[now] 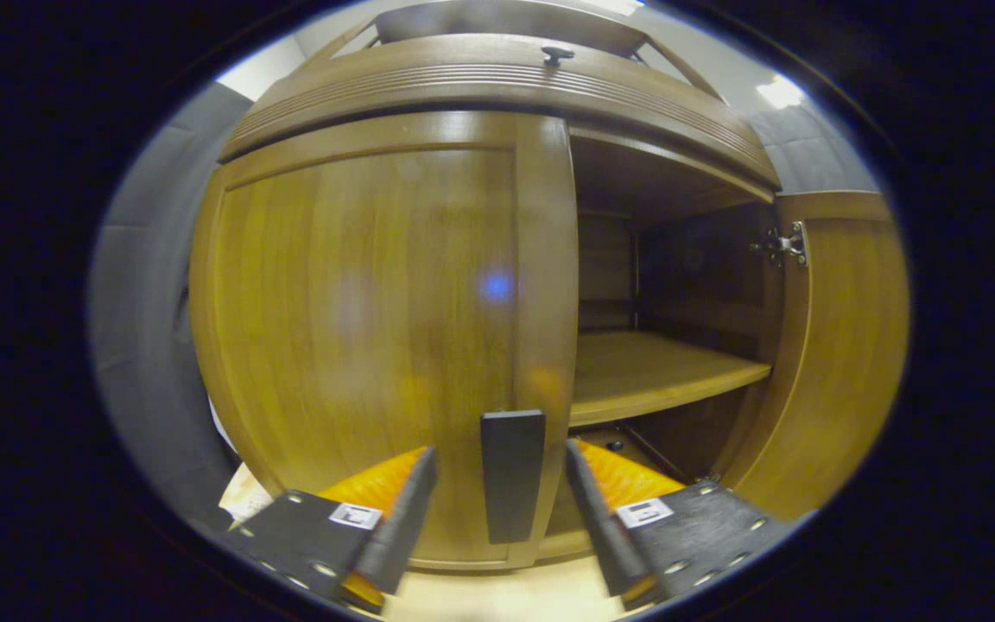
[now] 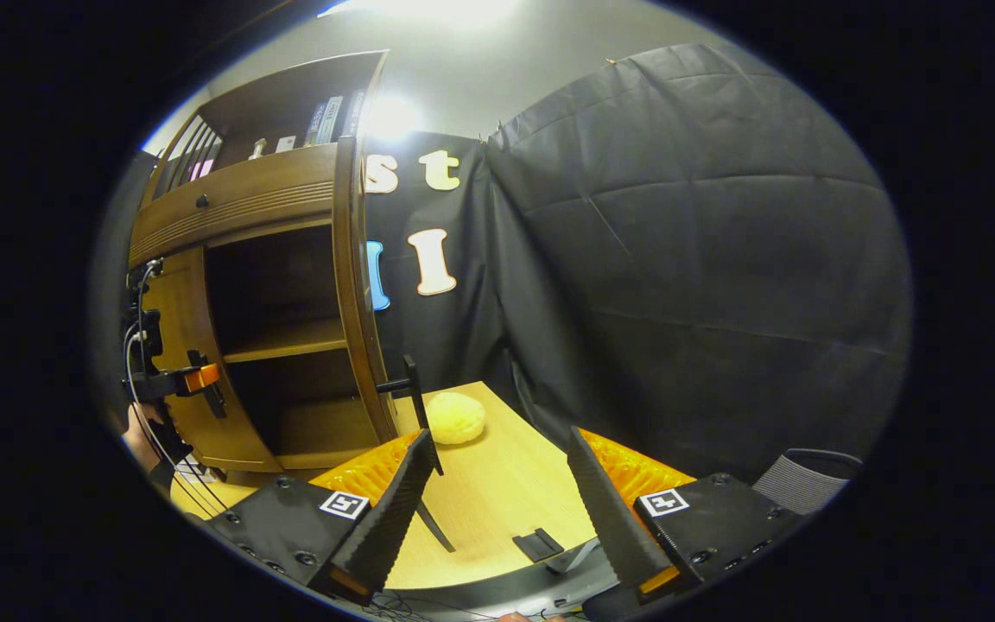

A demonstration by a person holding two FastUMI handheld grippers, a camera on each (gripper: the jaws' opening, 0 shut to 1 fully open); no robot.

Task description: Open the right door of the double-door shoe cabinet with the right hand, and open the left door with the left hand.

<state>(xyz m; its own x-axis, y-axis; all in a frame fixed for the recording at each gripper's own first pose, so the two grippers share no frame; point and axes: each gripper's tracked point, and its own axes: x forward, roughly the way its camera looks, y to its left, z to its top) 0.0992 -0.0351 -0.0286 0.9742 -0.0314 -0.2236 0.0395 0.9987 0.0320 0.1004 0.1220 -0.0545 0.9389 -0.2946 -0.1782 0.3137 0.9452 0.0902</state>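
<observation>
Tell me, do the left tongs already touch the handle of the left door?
Apart. In the left gripper view the left tongs stand open, with the handle of the closed left door between the fingers and wood visible on both sides.

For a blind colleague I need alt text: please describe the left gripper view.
The open left gripper hovers with its fingers on either side of the dark handle of the shoe cabinet's closed left door. The right door already stands open, showing a bare wooden shelf inside.
</observation>
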